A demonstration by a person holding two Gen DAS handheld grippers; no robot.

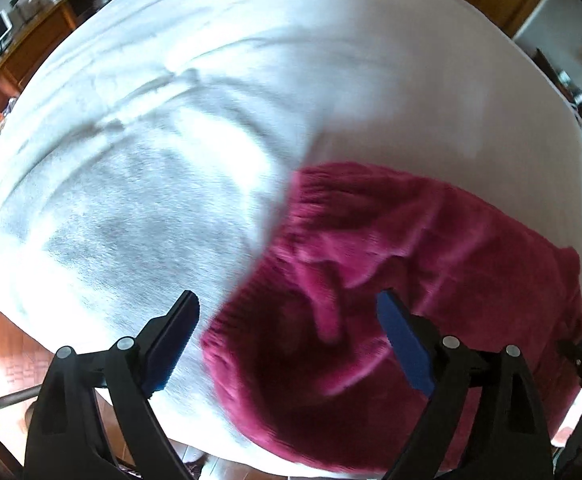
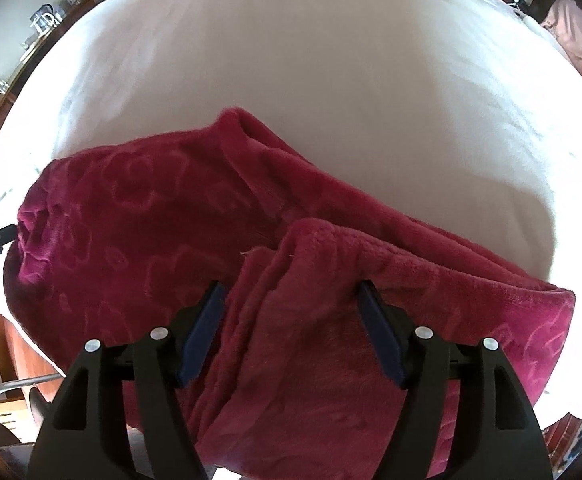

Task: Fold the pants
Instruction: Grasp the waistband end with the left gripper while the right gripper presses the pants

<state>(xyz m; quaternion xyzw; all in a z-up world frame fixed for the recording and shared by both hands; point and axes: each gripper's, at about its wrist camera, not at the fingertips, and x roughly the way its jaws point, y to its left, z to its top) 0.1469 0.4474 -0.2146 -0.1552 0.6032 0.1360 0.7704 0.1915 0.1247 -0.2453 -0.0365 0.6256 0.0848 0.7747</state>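
My fleecy magenta pants, flower-embossed and folded, run lower right to upper left; both hand-held grippers gape, gripping nothing.

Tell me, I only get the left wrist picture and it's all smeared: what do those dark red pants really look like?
Observer: In the right wrist view the pants are sharp: plush fleece with a pressed flower pattern, lying on the white bed cover.
Operator: Are they folded at all?
Observer: Yes, one part is doubled over the rest, its end lying on top.
Operator: Is the other gripper holding them?
Observer: No. The right gripper stands open above that doubled part, its pads clear of the cloth.
Operator: Anything else on the bed?
Observer: A pinkish pillow at the far corner.
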